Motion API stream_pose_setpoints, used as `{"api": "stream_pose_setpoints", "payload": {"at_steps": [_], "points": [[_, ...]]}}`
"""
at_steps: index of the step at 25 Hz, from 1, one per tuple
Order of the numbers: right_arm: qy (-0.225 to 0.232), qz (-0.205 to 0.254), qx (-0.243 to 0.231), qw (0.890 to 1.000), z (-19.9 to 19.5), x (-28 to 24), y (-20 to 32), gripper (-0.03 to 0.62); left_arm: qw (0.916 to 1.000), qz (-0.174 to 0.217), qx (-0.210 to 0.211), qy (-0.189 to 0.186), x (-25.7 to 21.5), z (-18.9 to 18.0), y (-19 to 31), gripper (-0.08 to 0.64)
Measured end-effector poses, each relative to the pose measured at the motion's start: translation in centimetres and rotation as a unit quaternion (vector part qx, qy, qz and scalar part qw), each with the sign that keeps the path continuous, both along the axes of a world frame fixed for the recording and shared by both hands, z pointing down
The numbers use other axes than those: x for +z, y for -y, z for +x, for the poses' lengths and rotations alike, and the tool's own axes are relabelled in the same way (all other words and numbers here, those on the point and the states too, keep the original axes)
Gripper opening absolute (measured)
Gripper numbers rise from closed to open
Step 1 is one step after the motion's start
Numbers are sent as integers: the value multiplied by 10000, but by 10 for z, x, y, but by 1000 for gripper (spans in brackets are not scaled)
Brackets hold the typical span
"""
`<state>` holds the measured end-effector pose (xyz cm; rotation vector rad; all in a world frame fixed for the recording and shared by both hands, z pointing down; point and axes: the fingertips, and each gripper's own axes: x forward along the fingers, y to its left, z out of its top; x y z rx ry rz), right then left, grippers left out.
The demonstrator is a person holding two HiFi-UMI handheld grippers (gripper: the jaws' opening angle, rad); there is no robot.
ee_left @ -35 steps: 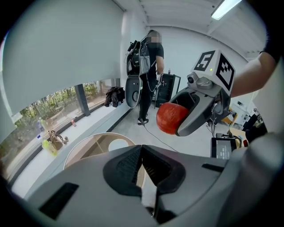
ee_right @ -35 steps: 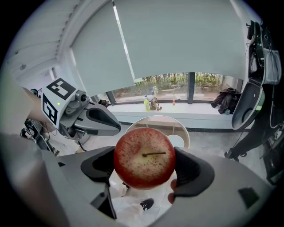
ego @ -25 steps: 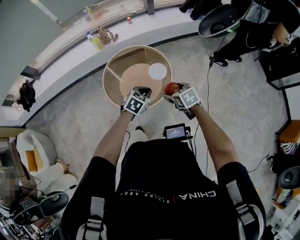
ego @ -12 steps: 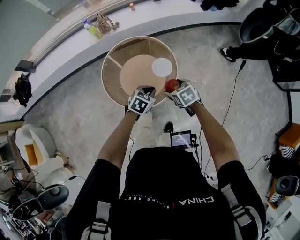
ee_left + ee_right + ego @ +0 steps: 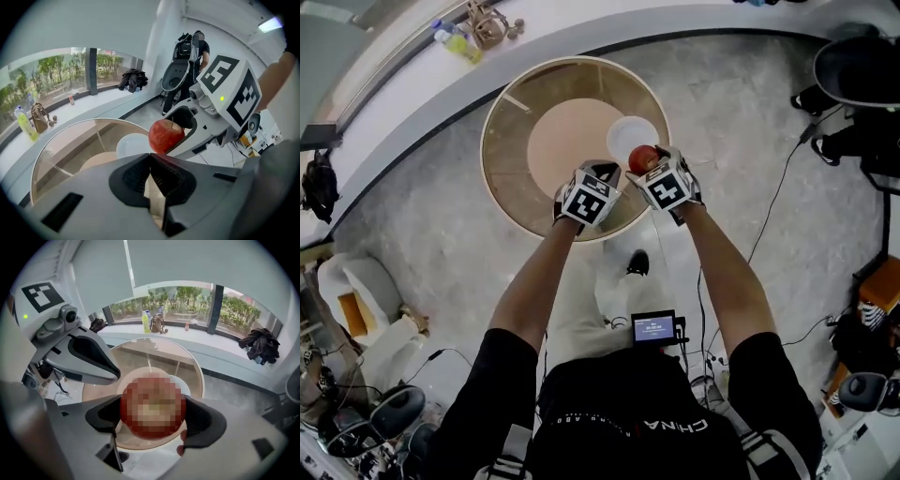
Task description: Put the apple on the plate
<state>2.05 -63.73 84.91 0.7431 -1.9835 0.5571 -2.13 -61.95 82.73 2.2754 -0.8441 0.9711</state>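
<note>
The right gripper [image 5: 650, 169] pinches the round red apple [image 5: 643, 158] between its jaws, holding it up just by the near edge of the round white plate [image 5: 630, 133] on the circular glass-topped table [image 5: 502, 141]. The left gripper [image 5: 150, 164] hovers alongside, jaws pressed together on nothing

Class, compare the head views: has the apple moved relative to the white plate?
Yes. The apple, held in the right gripper, has closed in on the plate and now overlaps its near edge.
</note>
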Motion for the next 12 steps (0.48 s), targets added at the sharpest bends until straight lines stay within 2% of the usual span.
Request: {"api": "stream_pose_setpoints", "payload": {"at_steps": [2,5,12], "points": [[-194,113,-201,9995,-4,34,28,391,9999,-31,-92,44,32,-4,28,17],[-458,225,-453,9977,-5,71,41,391,9998,-63,-178,47,65,-9,39,17],[-631,247,-591,9960,-11,107,58,391,9997,-148,-166,71,101,-13,45,17]]}}
